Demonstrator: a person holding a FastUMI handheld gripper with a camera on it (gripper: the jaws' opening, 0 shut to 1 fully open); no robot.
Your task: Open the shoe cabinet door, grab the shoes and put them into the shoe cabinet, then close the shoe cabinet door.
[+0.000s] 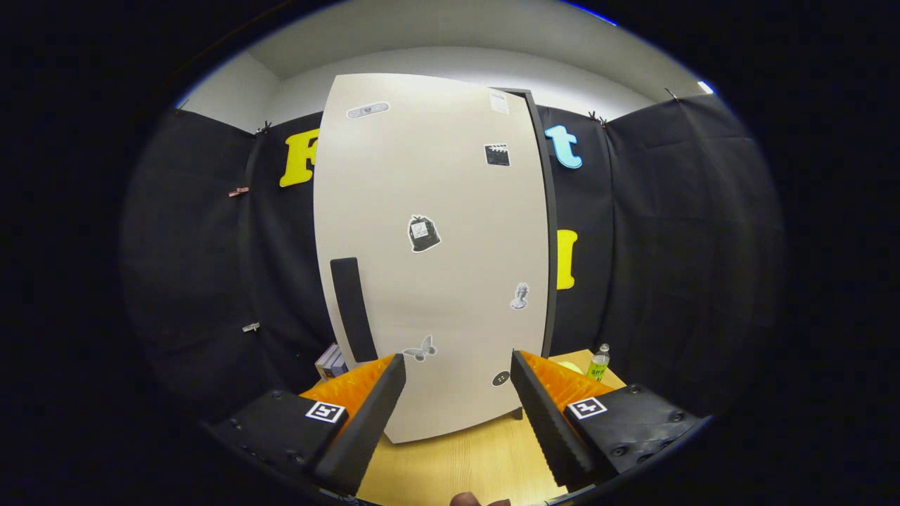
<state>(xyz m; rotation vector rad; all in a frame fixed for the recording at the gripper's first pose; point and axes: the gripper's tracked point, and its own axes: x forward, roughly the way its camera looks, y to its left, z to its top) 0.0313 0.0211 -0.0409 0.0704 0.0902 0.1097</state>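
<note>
Black cloth hangs all round this booth as its wall [668,232], with a pale ceiling above it, and a light wooden table [457,464] runs out ahead of me. On that table stands the shoe cabinet [436,267], tall and cream-white, and its door [429,295] faces me, appearing shut against the dark frame whose edge I can see down its right side. A long black handle [354,309] runs upright near the door's left edge, low down. Several small stickers are scattered over the door: a dark bag-shaped one [423,233] near the middle, a clapperboard one [497,154] higher up to the right, a pale butterfly one [420,348] low down beside the handle, and a small round dark one [500,379] near the bottom. I hold my gripper [457,383] level in front of the lower part of the door, its two fingers spread wide apart with nothing between them but the view of the door and the table; they grasp nothing, and I cannot tell how near they are to the door. The handle lies just above and beyond my left finger [373,414]. Past my right finger [548,414], a small clear bottle [599,361] with a green label stands on the table beside the cabinet. On the other side, behind my left finger, a small stack of boxes [330,362] sits near the cabinet's left corner. At the near edge of the table, a fingertip [465,500] of a hand just shows.
</note>
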